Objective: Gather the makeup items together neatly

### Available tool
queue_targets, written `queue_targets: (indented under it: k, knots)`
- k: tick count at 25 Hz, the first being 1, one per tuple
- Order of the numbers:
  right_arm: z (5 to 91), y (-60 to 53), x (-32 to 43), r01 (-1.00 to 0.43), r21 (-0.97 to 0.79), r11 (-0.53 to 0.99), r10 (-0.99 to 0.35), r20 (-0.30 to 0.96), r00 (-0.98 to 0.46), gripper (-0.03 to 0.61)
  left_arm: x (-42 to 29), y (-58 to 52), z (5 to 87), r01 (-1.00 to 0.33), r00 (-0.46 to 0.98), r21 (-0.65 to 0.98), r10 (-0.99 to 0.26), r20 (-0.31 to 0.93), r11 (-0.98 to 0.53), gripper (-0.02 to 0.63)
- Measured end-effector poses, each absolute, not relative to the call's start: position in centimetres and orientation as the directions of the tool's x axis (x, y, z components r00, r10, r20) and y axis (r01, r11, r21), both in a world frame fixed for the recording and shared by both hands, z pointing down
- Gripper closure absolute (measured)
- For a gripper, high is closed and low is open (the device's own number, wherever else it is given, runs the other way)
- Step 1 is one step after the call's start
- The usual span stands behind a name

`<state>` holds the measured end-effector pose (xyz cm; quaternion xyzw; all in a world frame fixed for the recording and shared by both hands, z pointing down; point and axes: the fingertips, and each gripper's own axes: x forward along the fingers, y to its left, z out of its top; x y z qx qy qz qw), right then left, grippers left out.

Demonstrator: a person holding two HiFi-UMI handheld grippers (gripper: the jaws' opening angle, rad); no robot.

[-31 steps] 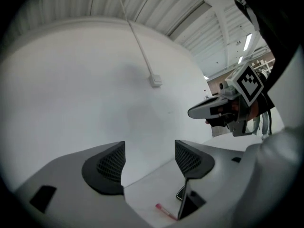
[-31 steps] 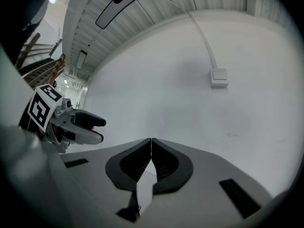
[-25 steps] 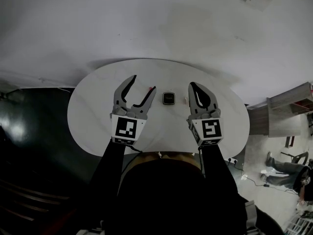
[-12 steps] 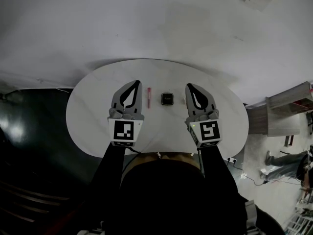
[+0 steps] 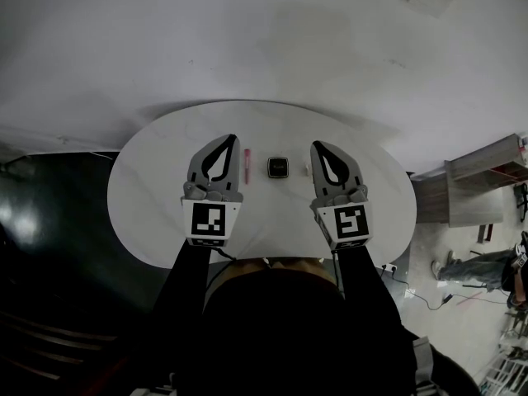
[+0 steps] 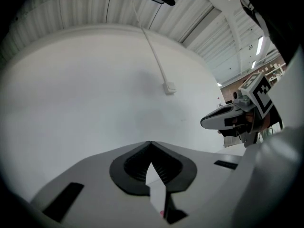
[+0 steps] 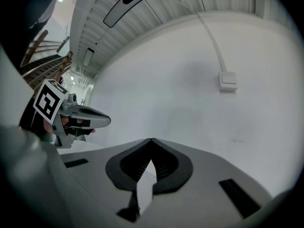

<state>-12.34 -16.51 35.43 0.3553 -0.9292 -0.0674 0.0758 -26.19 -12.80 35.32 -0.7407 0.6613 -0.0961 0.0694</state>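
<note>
On the white oval table [image 5: 157, 192] lie a slim pink stick [image 5: 246, 165], a small black square compact [image 5: 277, 167] and a tiny pale item [image 5: 305, 170], in a row between my two grippers. My left gripper [image 5: 233, 137] hovers just left of the pink stick, its jaws shut with nothing between them [image 6: 151, 142]. My right gripper [image 5: 313, 144] hangs right of the pale item, also shut and empty [image 7: 151, 139]. Each gripper view shows the other gripper from the side: the right gripper [image 6: 232, 120] and the left gripper [image 7: 76, 118].
A white wall rises behind the table, with a socket box [image 6: 169, 87] and a cable duct above it. Dark floor lies to the left of the table. Wooden shelving [image 5: 487, 180] and a person's legs [image 5: 462, 266] are at the right.
My left gripper's jaws went from wide open to shut, with nothing caught. The pink stick, earlier behind the left jaw, now shows beside it. The right gripper kept still.
</note>
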Motion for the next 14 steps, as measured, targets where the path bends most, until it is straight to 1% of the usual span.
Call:
queue_targets:
  k: [14]
  knots:
    - [35.67,-16.63,-12.81,-0.647,0.162,0.745,-0.664,0.092,-0.742,0.552,-26.48,-12.88,35.11,-0.972,0.109,-0.206,-0.993,0.033,-0.113,0.598]
